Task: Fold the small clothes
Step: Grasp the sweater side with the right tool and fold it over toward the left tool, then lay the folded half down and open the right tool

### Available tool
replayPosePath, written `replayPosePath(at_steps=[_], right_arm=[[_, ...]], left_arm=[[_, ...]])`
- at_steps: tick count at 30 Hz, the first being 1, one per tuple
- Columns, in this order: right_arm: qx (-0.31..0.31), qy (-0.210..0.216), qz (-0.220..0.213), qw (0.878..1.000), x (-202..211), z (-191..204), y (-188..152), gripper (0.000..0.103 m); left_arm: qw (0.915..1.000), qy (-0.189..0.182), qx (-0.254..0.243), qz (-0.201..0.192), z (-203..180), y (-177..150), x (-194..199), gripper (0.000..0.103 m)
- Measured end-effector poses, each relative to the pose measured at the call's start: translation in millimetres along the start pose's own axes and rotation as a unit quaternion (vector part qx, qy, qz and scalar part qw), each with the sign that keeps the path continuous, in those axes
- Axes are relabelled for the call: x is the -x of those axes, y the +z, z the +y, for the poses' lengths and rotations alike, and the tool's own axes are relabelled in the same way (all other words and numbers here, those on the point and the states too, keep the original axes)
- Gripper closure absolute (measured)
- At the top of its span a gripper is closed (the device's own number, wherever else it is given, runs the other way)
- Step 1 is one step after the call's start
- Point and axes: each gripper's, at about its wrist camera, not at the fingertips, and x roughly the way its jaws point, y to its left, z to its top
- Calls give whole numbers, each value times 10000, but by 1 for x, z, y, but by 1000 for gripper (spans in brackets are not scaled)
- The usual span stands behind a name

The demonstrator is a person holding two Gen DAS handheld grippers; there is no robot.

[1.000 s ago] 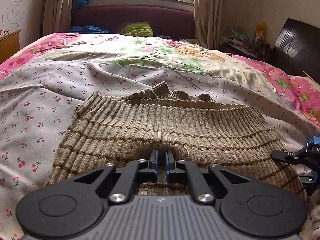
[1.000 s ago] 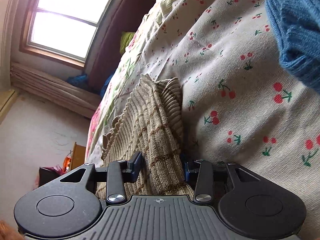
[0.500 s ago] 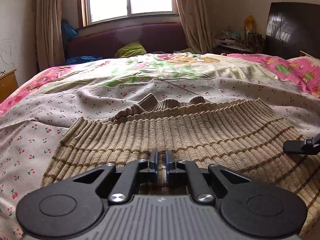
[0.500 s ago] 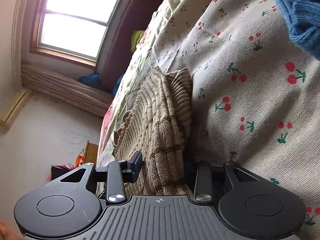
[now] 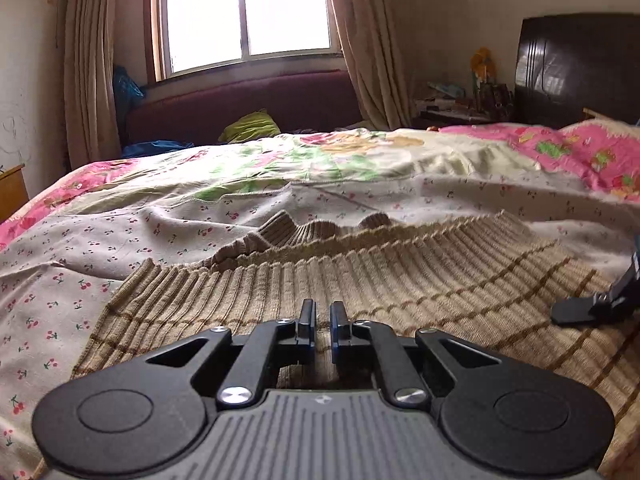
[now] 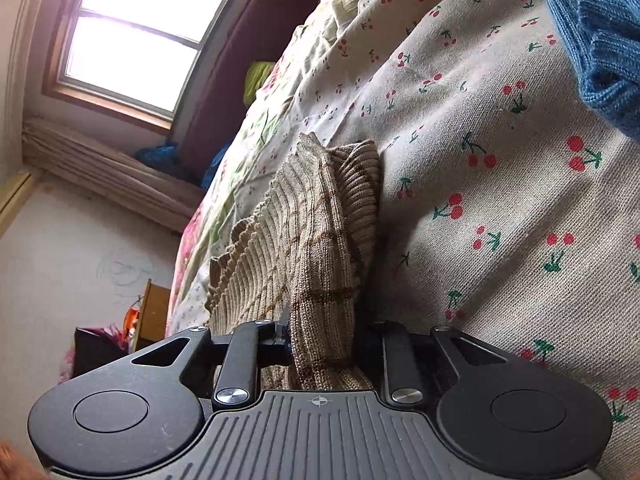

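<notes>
Since the earlier frames, the left wrist view had rolled to level and sat lower over the sweater (image 5: 360, 280), and the right gripper (image 6: 326, 340) had just been closing, its fingers drawn in onto a bunched fold of knit that stood between them. By now that fold looked pinched: fabric filled the gap and the fingers were set against it on both sides.

The left gripper (image 5: 322, 320) was seen w/ fingers pressed nearly together, a narrow slit left, low over the near edge of the sweater; knit showed in the slit behind the tips, so a thin layer was judged held, though the contact itself was hidden by the gripper body.

The sweater, tan ribbed knit w/ brown stripes, lay spread on the bed (image 5: 120, 240) over the cherry-print sheet, collar toward the window. A blue knit (image 6: 592, 40) lay well apart at top right of the right view.

Handling, as judged: light, soft, stretchy, no stiffness, not fragile, not slippery; ribs would grip the pads well. It would sag and stretch btwn two holds, and a single-layer pinch could slip. Best taken at hem or side edges, both layers together, approx. level w/ each other, so the fold would land square.
</notes>
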Motion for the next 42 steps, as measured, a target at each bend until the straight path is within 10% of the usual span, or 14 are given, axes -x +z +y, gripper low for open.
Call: replayPosePath(at_steps=[7, 19, 30, 42], right_arm=[[-87, -26, -141, 9999, 5, 18, 4, 82], [1204, -663, -309, 9900, 4, 116, -5, 84], [3499, -1165, 414, 9286, -87, 240, -82, 83], [4267, -1201, 1448, 8846, -142, 260, -151, 65]], left_arm=[[9978, 78, -650, 86, -15, -25, -3, 85], [9985, -466, -119, 275, -2, -17, 11, 84], [9859, -708, 1164, 972, 99, -41, 71, 82], [9687, -1118, 2004, 951, 130, -58, 93, 76]])
